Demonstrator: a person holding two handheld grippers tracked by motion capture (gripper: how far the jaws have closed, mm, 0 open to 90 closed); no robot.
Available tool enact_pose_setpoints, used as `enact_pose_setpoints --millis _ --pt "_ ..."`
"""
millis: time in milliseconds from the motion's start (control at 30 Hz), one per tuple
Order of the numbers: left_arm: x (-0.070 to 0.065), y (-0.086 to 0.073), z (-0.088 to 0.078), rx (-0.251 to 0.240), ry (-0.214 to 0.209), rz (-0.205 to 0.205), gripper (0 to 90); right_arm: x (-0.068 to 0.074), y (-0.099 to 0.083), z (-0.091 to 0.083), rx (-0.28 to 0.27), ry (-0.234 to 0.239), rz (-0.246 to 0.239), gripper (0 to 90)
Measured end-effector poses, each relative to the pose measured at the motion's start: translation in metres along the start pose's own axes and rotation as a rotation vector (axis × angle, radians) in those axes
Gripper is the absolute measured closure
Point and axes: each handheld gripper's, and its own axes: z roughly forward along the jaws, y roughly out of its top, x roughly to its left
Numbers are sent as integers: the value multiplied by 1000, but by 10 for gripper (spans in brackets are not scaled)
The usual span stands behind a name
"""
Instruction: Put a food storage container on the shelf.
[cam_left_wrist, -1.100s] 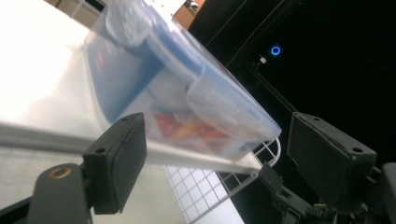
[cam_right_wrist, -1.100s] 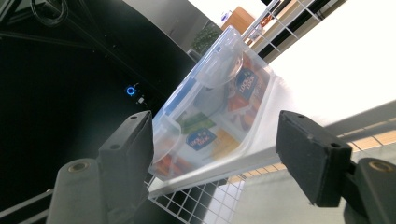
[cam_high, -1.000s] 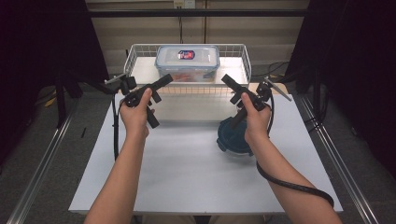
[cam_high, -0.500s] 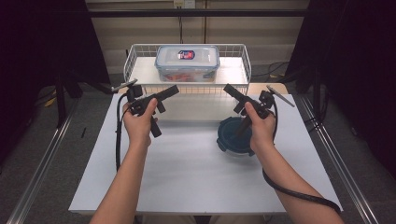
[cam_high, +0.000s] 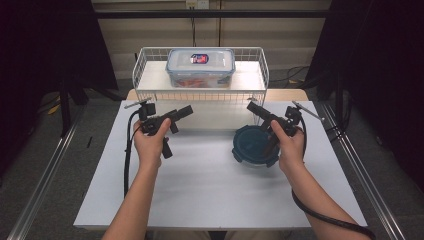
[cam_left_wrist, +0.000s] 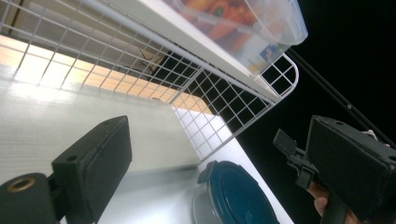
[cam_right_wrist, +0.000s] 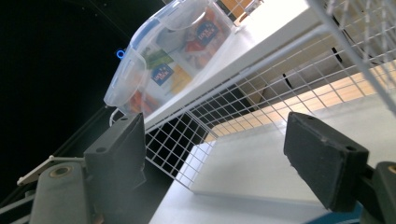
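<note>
The right gripper (cam_high: 256, 111) hangs just above the round blue-lidded tub (cam_high: 255, 145) on the white table (cam_high: 200, 190). The left gripper (cam_high: 181, 113) hangs well off to its side. Both have just been spreading their jaws, with nothing between them. This looks like the reaching step. Next, one gripper likely must drop onto the tub. Farther back, a clear box (cam_high: 200, 66) sits in the wire basket (cam_high: 200, 95).

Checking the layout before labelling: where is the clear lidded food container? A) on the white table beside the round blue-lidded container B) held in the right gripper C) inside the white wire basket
C: the clear lidded food container sits inside the white wire basket, behind the round blue-lidded container.
</note>
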Motion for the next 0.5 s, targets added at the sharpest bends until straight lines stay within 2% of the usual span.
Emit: enact_pose_setpoints --millis 33,200,433,500 --pt "0 -1 0 6 -2 3 72 -1 0 -2 4 1 11 206" --pt "4 -8 -2 30 17 21 66 -8 2 -13 21 -17 -5 206" --pt "7 -16 -3 43 16 9 59 -17 3 -28 65 -50 -37 207" --pt "7 -18 -4 58 21 33 55 -20 3 -30 68 -60 -45 208"
